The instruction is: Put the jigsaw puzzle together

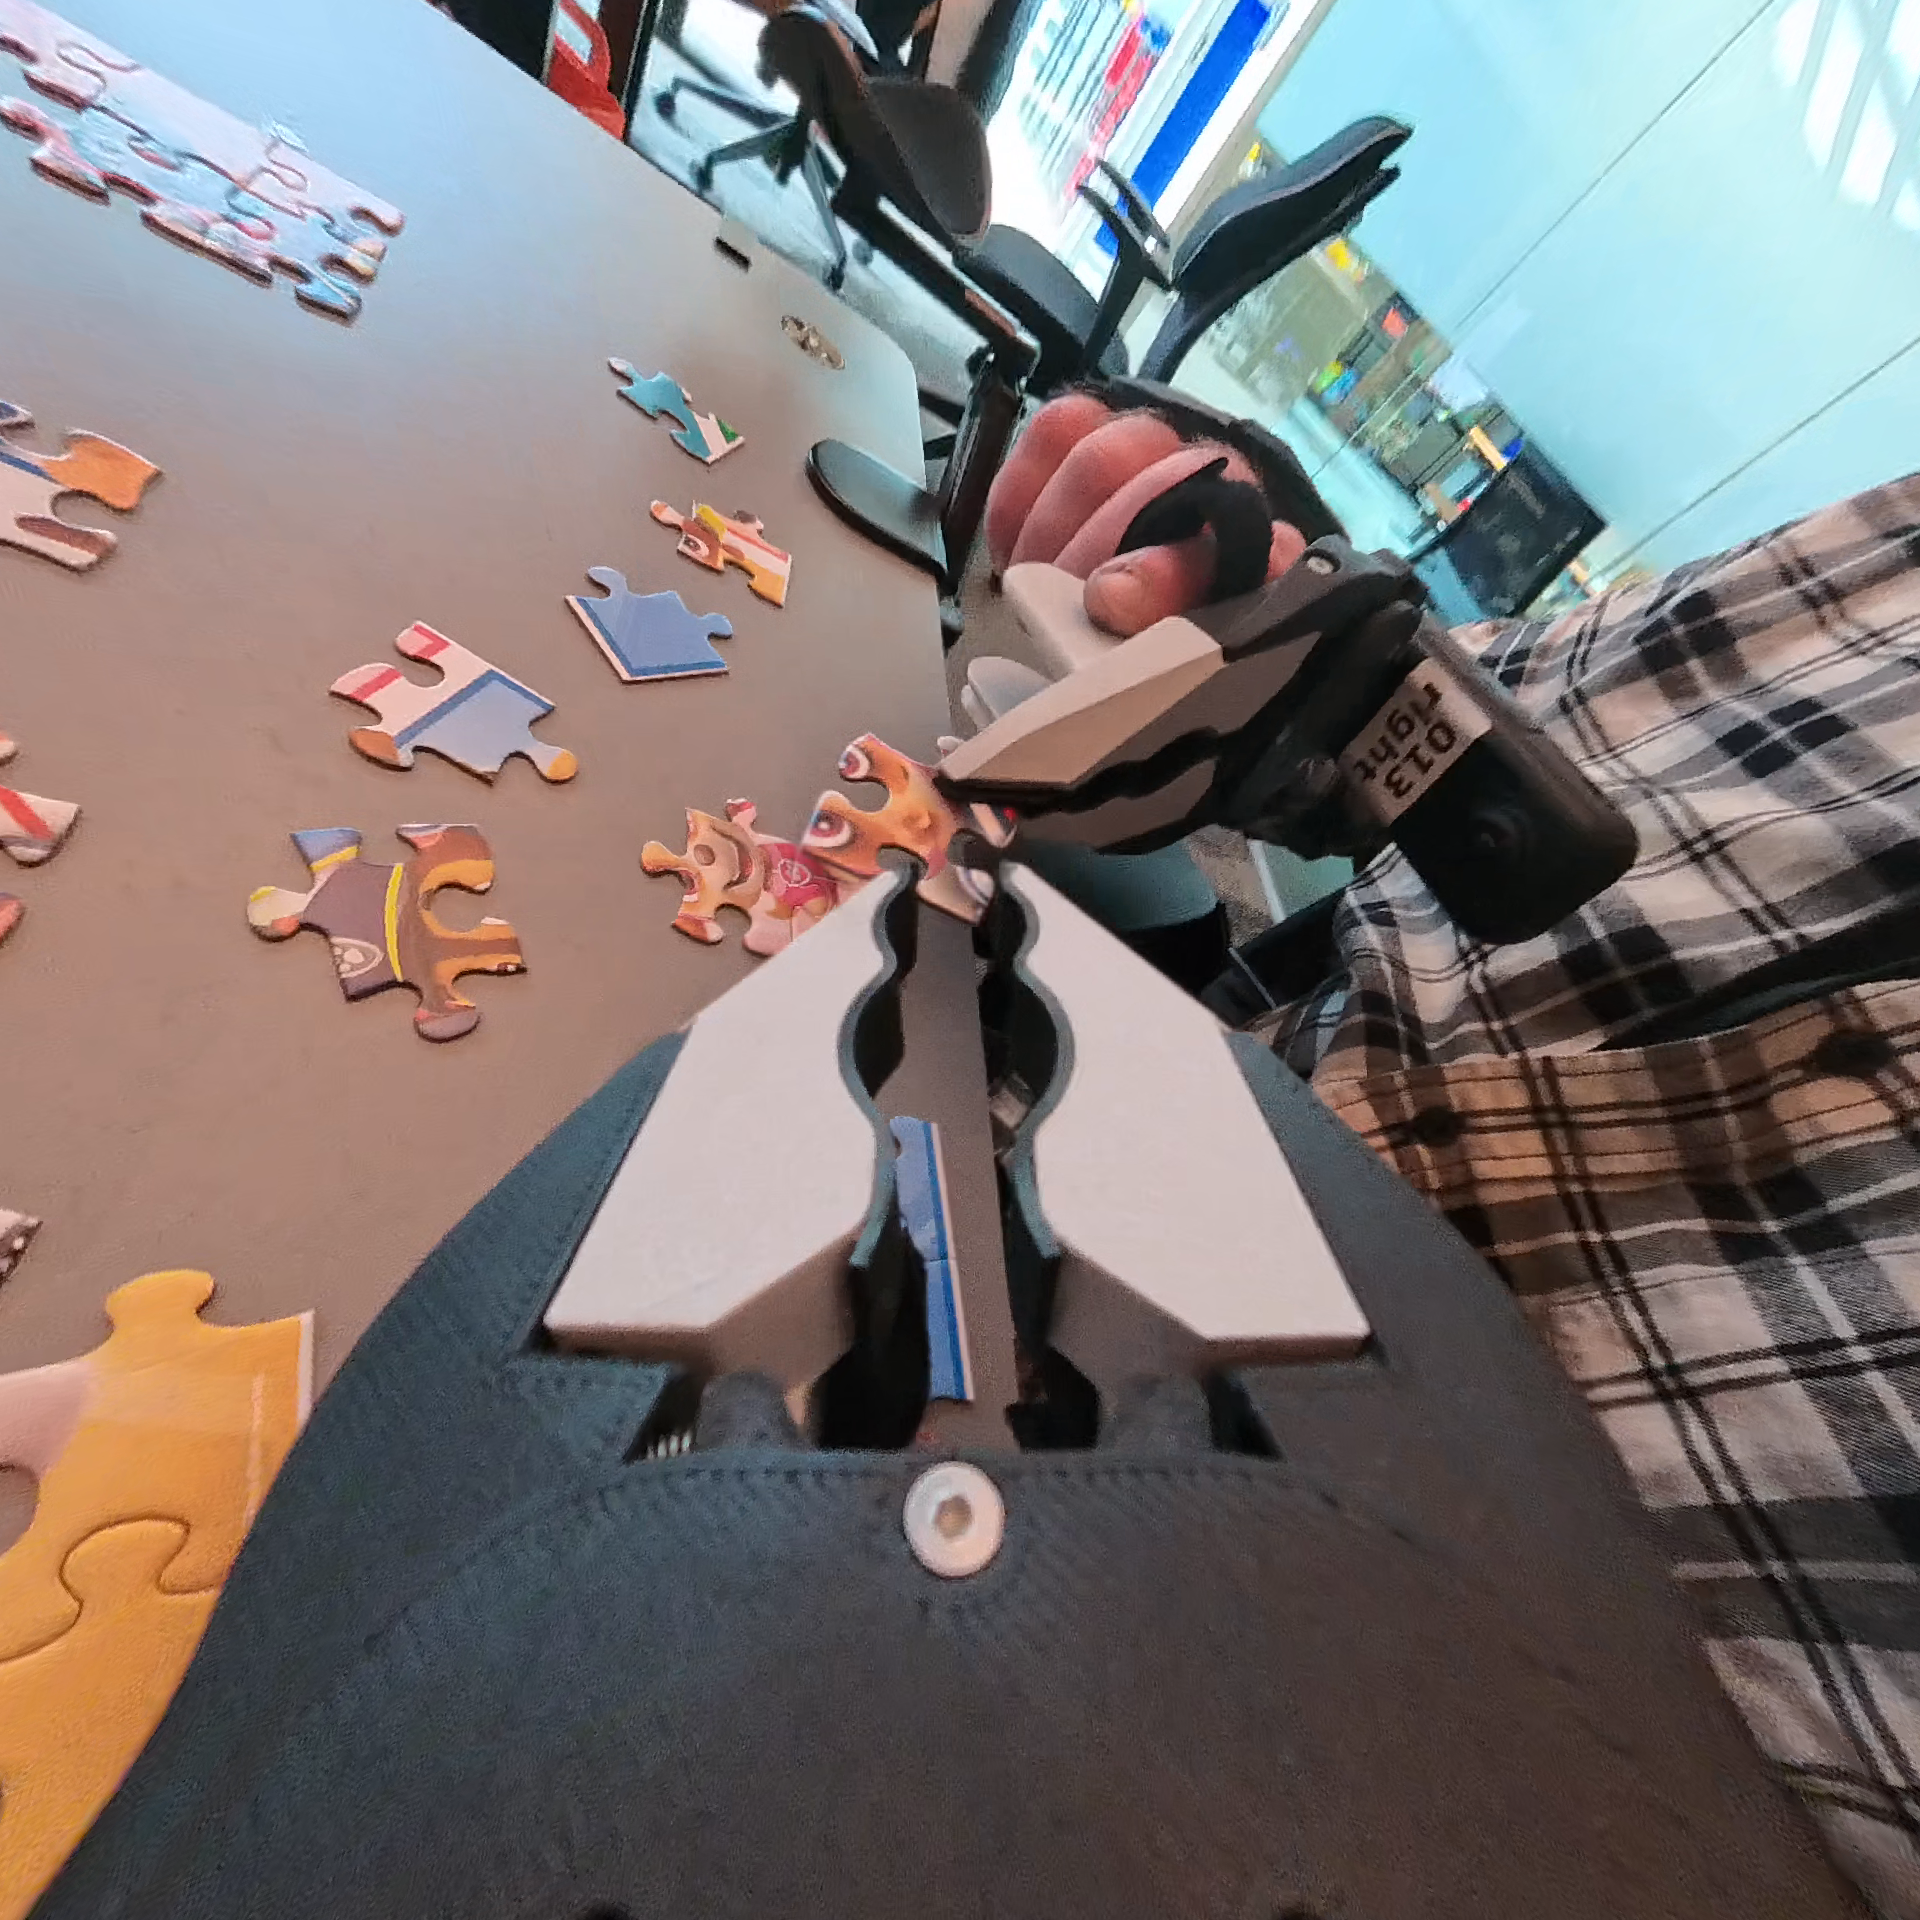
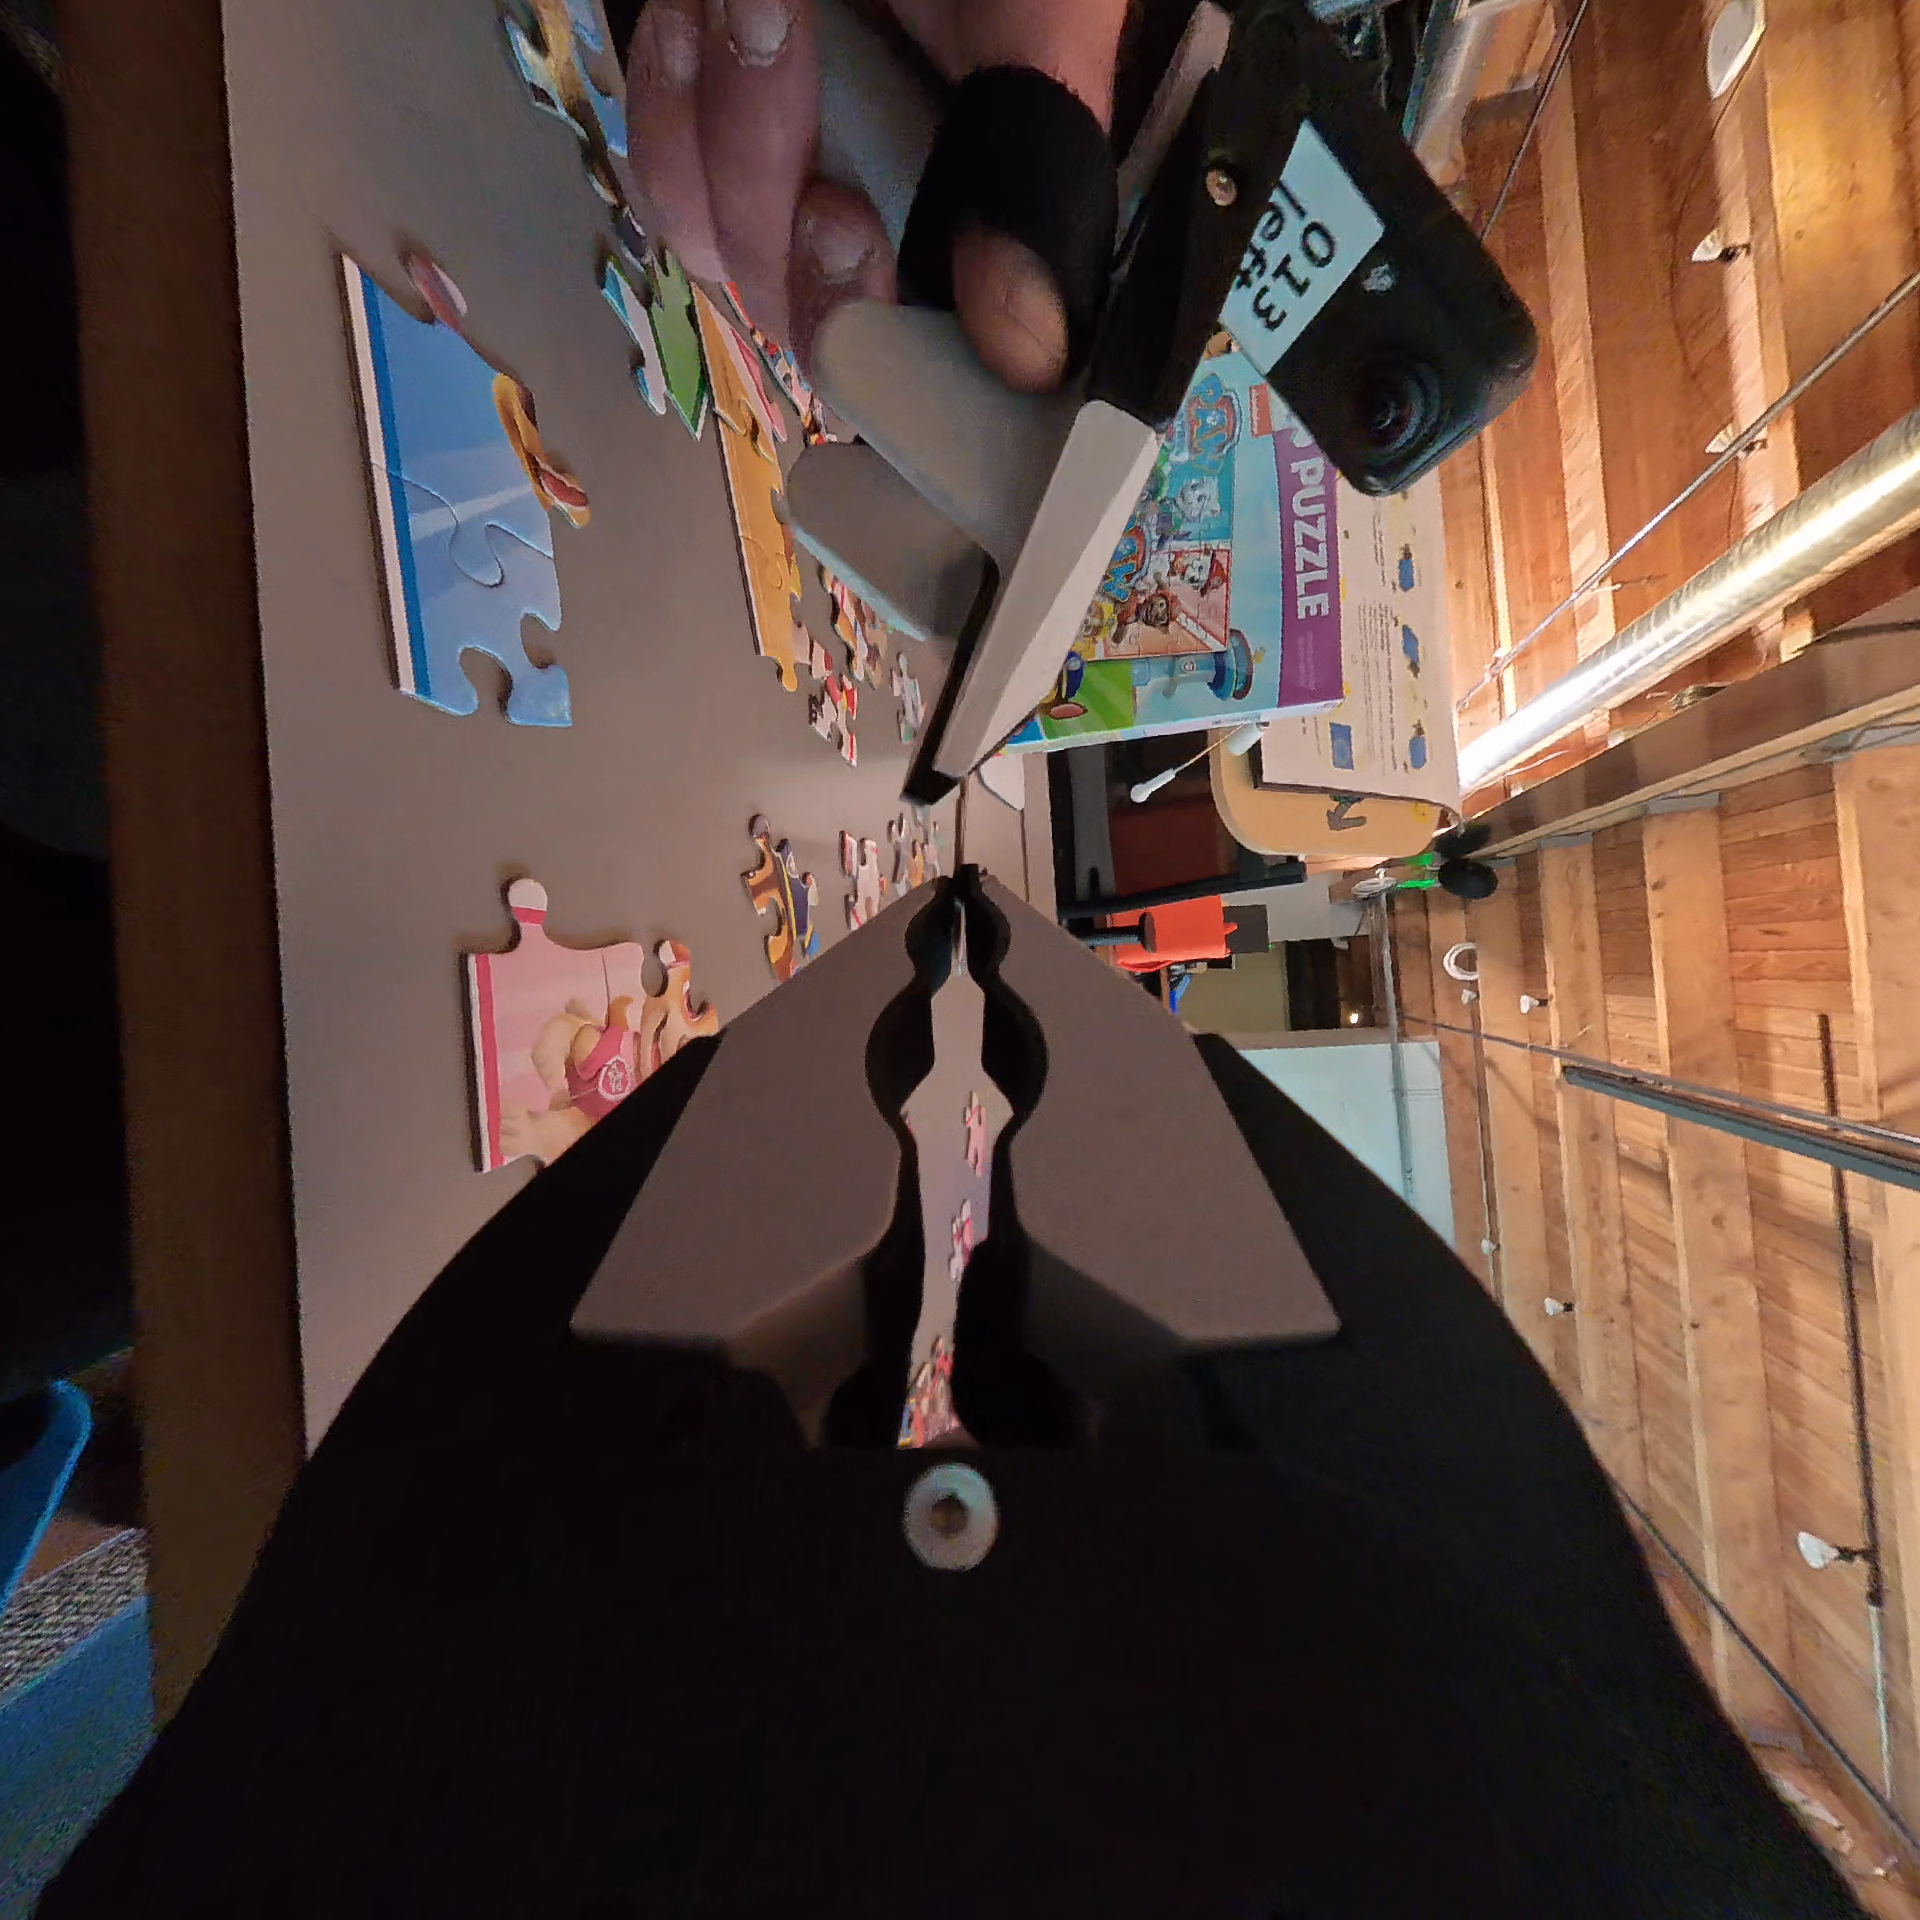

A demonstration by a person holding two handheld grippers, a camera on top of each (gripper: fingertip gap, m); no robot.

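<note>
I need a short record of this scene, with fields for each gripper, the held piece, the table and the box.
left gripper: shut on held piece
right gripper: shut on held piece, seen edge-on
held piece: orange, lifted above the table
table: grey, with loose pieces and joined groups
box: puzzle box at the far side

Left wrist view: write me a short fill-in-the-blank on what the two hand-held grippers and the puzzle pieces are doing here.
1. The right hand-held gripper pinches a puzzle piece printed with cartoon ____.
2. The loose pieces lie on a ____ table.
3. The person's sleeve has a ____ pattern.
4. The joined yellow pieces lie at the view's lower ____ corner.

Missing words: eyes; grey; plaid; left
</note>
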